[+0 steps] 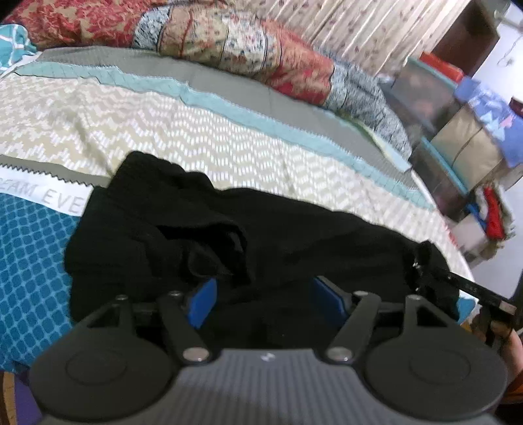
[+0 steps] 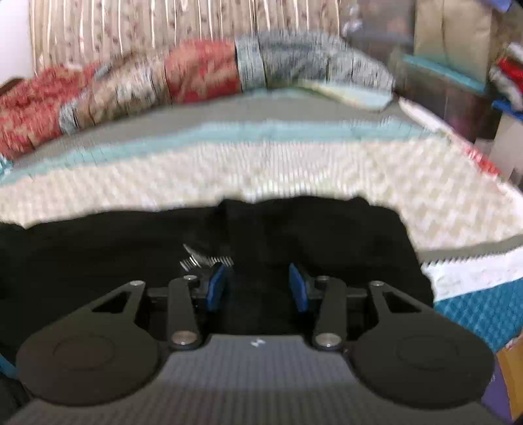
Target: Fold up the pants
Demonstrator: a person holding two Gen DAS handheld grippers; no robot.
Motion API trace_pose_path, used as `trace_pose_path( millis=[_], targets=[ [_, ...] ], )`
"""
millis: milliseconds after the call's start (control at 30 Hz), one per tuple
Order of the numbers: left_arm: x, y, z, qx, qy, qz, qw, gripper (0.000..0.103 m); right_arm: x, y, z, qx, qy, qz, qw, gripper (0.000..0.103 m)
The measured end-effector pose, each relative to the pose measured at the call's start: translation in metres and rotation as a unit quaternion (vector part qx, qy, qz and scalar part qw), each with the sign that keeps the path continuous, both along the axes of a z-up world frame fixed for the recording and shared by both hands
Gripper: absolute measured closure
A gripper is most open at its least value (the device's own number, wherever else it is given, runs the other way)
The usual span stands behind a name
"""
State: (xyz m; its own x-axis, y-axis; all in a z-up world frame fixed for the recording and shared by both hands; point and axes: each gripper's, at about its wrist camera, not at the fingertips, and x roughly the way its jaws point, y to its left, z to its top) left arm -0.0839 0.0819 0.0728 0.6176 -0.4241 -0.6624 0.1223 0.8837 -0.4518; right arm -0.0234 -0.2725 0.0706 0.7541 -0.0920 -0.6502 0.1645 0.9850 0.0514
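Black pants [image 1: 261, 229] lie bunched on the patterned bedspread [image 1: 163, 130], close in front of both grippers. My left gripper [image 1: 263, 297] is open, its blue pads [image 1: 204, 302] apart just over the near edge of the cloth, holding nothing. In the left wrist view the right gripper's fingers [image 1: 470, 287] touch the pants' right end. In the right wrist view the pants [image 2: 327, 235] fill the lower middle, with a metal zipper [image 2: 202, 260] by the left pad. My right gripper [image 2: 258, 287] is open with black cloth between its blue pads [image 2: 299, 287].
A rolled floral quilt [image 1: 245, 45] lies along the far side of the bed. Curtains [image 2: 163, 26] hang behind it. Storage boxes and stacked clothes [image 1: 457, 137] stand off the bed's right end. A blue diamond-patterned sheet [image 1: 29, 261] covers the near left.
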Motion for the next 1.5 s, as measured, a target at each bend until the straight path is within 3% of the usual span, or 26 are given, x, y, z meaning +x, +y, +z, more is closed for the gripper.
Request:
trace_pose_path(
  millis=[167, 367, 500, 600, 833, 1500],
  targets=[
    [-0.005, 0.018, -0.001, -0.023, -0.013, 0.01, 0.9996, 0.033, 0.002, 0.027, 0.008, 0.077, 0.002, 0.033, 0.996, 0.057],
    [-0.014, 0.044, -0.009, -0.045, -0.014, 0.034, 0.9983, 0.033, 0.027, 0.094, -0.023, 0.173, 0.069, 0.103, 0.977, 0.057],
    [-0.021, 0.061, -0.013, -0.056, -0.014, 0.045, 0.9973, 0.033, 0.036, 0.135, -0.043, 0.164, 0.107, 0.136, 0.971, 0.057],
    [-0.027, 0.072, -0.015, -0.068, -0.019, 0.046, 0.9964, 0.033, 0.041, 0.144, -0.057, 0.176, 0.13, 0.126, 0.967, 0.052],
    [-0.038, 0.082, -0.011, -0.104, -0.058, 0.035, 0.9923, 0.027, 0.033, 0.146, -0.055, 0.201, 0.128, 0.102, 0.966, 0.052],
    [-0.037, 0.097, -0.018, -0.11, -0.048, 0.053, 0.9913, 0.027, 0.028, 0.158, -0.054, 0.185, 0.128, 0.093, 0.97, 0.05]
  ],
)
